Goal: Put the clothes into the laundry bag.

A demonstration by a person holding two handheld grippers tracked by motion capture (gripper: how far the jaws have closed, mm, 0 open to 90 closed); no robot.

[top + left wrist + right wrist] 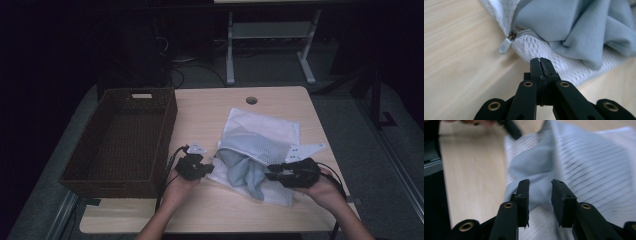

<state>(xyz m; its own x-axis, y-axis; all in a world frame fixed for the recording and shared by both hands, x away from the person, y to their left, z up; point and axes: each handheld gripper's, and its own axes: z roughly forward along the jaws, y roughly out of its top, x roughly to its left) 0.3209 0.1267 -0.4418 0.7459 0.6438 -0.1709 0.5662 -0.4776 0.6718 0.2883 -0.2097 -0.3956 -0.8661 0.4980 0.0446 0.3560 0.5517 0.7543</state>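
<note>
Left tool [540,60] clamps mesh bag [554,62] edge

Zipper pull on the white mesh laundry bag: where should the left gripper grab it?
Grip the pale plastic zipper pull by its flat tab, coming from the bare table side. It hangs free off the edge of the white mesh laundry bag, clear of the light blue cloth. The left gripper is shut; open it first.

The high view is dim, black in its upper corners, with the table [280,100] faintly lit, while the left gripper view is bright and sharp on the mesh bag [564,65], and the right gripper view streaks with motion blur at upper right.
</note>
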